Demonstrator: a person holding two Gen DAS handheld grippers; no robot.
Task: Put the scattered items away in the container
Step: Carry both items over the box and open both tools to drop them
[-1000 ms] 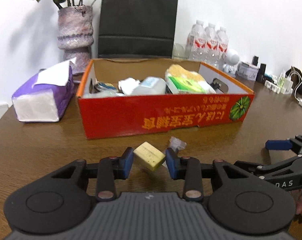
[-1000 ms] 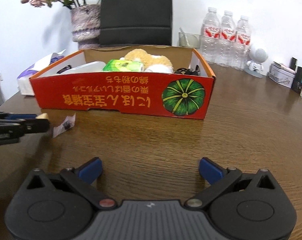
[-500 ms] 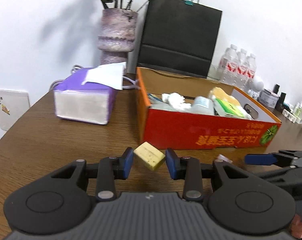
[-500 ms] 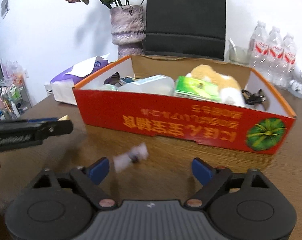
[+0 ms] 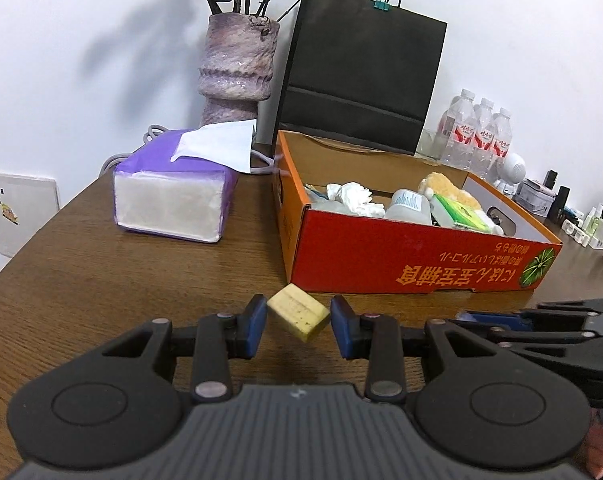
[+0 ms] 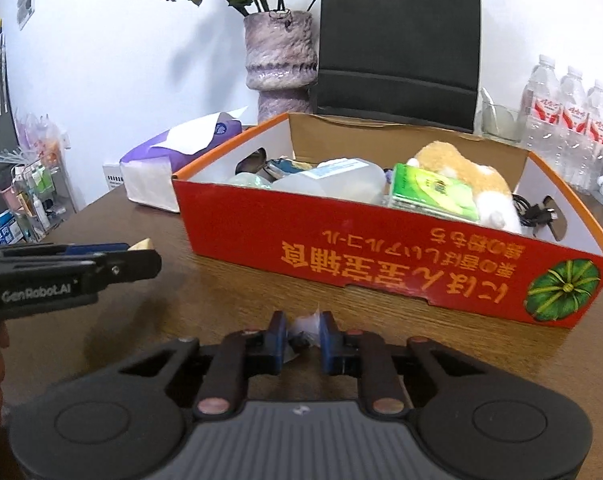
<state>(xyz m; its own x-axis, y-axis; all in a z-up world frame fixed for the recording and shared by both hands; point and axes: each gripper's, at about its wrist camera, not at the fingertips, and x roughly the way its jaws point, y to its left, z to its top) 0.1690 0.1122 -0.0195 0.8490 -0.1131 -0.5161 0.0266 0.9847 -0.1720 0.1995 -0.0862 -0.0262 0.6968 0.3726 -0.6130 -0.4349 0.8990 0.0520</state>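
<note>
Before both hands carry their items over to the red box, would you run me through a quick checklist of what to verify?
1. Left gripper holds the yellow block: ok, jaws shut on it, block tilted.
2. Right gripper holds the small wrapper: ok, jaws closed around it, though how firmly cannot be told.
3. Block lifted off the table: ok, a shadow lies beneath it.
4. Red box open on top: ok.
5. Free space inside the box: cannot tell, it looks crowded.
6. Grippers apart from each other: ok.
</note>
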